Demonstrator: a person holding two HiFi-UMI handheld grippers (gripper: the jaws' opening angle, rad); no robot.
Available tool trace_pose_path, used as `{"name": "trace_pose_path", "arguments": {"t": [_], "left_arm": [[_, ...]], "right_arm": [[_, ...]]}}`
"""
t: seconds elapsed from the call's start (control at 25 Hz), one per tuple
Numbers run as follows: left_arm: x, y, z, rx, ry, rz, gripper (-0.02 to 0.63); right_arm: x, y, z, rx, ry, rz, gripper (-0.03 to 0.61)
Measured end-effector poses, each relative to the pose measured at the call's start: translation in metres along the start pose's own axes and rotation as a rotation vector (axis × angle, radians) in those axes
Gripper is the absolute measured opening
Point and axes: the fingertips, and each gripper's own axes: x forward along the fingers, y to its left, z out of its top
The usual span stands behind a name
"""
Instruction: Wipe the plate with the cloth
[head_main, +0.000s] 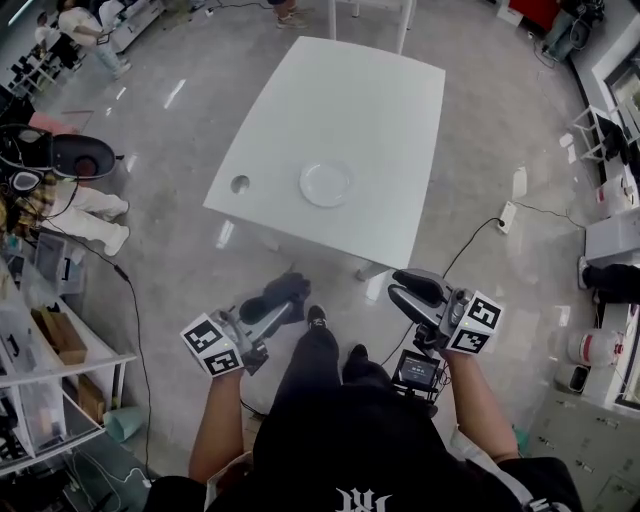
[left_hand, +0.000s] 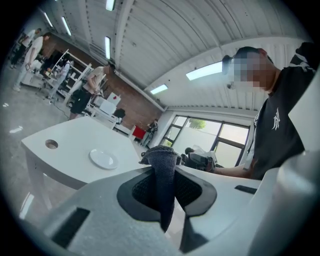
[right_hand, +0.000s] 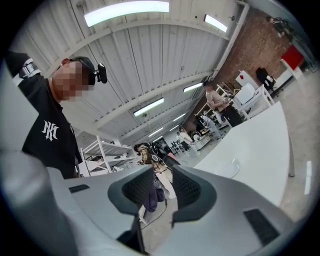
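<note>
White table (head_main: 370, 120) stands ahead of the person, well apart from both grippers. Both forearms reach forward at waist level, the grippers pointing roughly level toward the table. Right gripper (head_main: 398, 286): jaws parted, pads pressing on nothing. Left gripper (head_main: 288, 292): jaws clamped on the cloth. Plate (head_main: 326, 184) lies near the table's middle, bare. The dark cloth (left_hand: 162, 170) bunches above the pads and hangs below them.
</note>
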Motion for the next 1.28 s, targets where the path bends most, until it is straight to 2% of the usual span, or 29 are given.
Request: {"name": "trace_pose_path", "arguments": {"t": [0.2,0.4,0.52,0.68,0.92,1.12,1.28], "left_arm": [[0.011,0.056,0.023,-0.007,0.042,-0.050,0.051],[0.018,0.094,0.049,-0.031,0.064,-0.127,0.051],[0.027,0.115,0.056,-0.038,0.091,-0.140,0.051],[0.050,0.135,0.065,-0.054,0.104,-0.131,0.051],[0.099,0.162,0.071,-0.073,0.170,-0.105,0.051],[0.142,0.190,0.066,-0.046,0.276,-0.045,0.051],[0.169,0.210,0.055,-0.010,0.363,-0.013,0.051]], "right_arm": [[0.048,-0.043,0.012,0.029,0.044,-0.079,0.092],[0.079,-0.065,0.021,0.036,0.094,-0.149,0.092],[0.089,-0.079,0.021,0.047,0.123,-0.175,0.092],[0.090,-0.104,0.032,0.076,0.121,-0.189,0.092],[0.102,-0.163,0.050,0.136,0.120,-0.161,0.092],[0.115,-0.219,0.047,0.214,0.201,-0.126,0.105],[0.121,-0.269,0.025,0.302,0.296,-0.160,0.130]]}}
